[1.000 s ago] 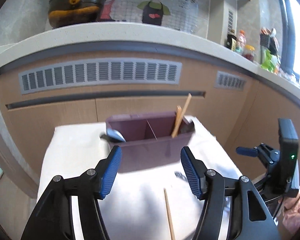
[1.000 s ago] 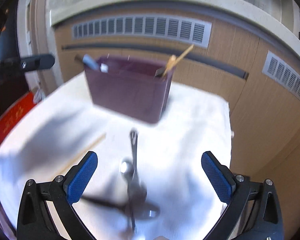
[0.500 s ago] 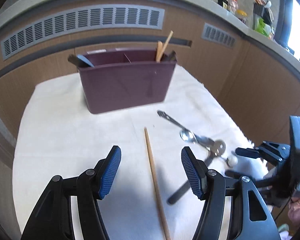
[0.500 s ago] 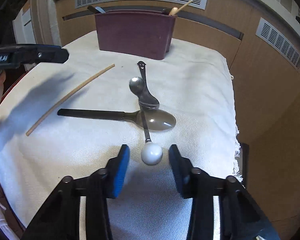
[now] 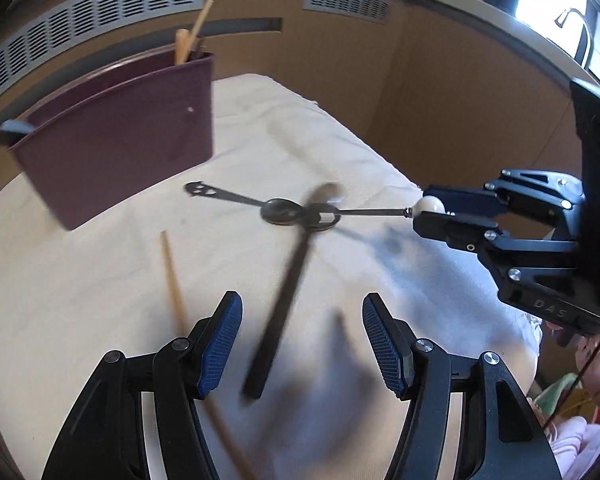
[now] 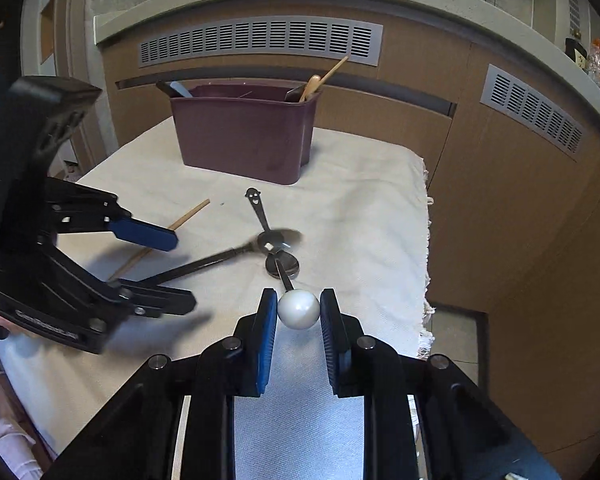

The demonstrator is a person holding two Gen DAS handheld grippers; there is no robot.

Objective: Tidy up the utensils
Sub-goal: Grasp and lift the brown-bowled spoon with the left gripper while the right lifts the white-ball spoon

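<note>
Now my right gripper (image 6: 299,307) has closed its jaws on the spoon's white ball (image 6: 298,309); left gripper (image 5: 302,344), open, has dropped toward the dark spoon (image 5: 284,300).

table (image 6: 384,184), white cloth | on it: maroon caddy (image 6: 244,136); chopstick (image 6: 160,240); three spoons (image 6: 278,248)

Left tongs (image 5: 302,344) spread wide, low over the cloth-covered table (image 5: 80,280), nothing between the pads. Black-handled spoon (image 5: 288,292), motion-blurred, runs up between them; loose chopstick (image 5: 174,284) lies just left of it. Right tongs (image 5: 440,216) pinch the white ball end of a thin spoon (image 5: 372,212), whose bowl overlaps another small spoon (image 5: 228,197). Maroon organizer (image 5: 112,140) sits upper left with chopsticks (image 5: 190,36) sticking out of its right end.
</note>
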